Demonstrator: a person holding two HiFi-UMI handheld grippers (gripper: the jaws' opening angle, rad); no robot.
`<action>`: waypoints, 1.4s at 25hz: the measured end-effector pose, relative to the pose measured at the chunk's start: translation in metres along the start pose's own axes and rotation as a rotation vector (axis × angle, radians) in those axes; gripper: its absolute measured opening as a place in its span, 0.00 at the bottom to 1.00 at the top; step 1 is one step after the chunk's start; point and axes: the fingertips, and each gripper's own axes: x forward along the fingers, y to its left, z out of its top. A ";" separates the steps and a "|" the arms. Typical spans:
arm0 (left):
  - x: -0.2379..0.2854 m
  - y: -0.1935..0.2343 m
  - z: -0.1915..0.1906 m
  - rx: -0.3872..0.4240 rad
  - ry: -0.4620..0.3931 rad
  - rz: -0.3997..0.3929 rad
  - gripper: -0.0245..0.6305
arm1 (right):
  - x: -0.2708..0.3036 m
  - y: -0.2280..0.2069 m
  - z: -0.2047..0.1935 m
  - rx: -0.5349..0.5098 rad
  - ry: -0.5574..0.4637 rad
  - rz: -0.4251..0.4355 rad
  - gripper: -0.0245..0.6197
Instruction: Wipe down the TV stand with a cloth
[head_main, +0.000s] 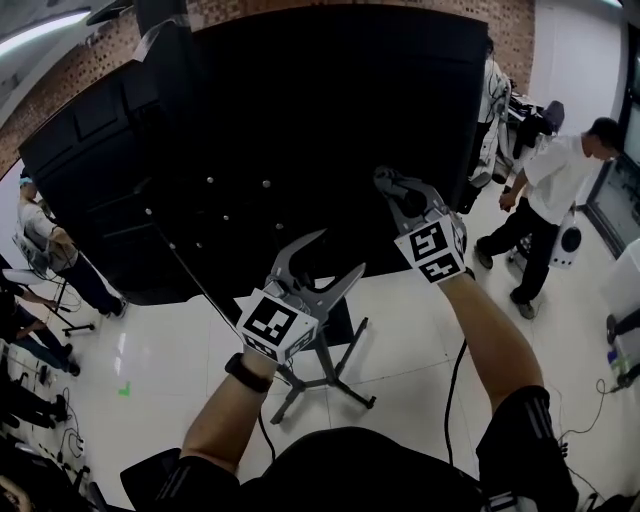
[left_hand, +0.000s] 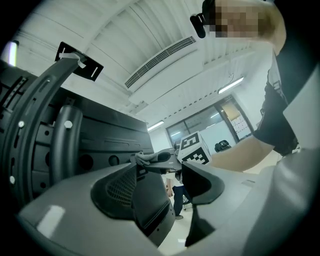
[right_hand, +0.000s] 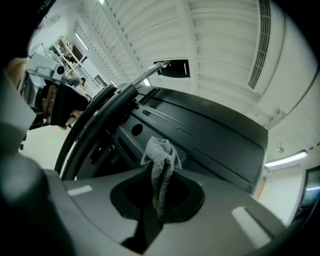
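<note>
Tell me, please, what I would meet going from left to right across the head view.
Person by the left edge → left tool, open → right tool, shut on the grey cloth → person in a white shirt.

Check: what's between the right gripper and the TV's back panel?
Only the grey cloth, pinched in the right gripper, in front of the black back panel. The right gripper view shows it.
</note>
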 end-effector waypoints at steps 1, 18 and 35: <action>0.001 -0.002 0.000 -0.001 -0.001 -0.002 0.51 | -0.002 -0.003 -0.002 -0.001 0.005 -0.006 0.07; -0.041 0.016 0.007 0.030 -0.003 0.048 0.51 | -0.026 0.043 0.085 0.046 -0.228 0.031 0.07; -0.235 0.145 0.042 0.047 -0.050 0.198 0.51 | 0.030 0.215 0.288 -0.138 -0.381 0.152 0.07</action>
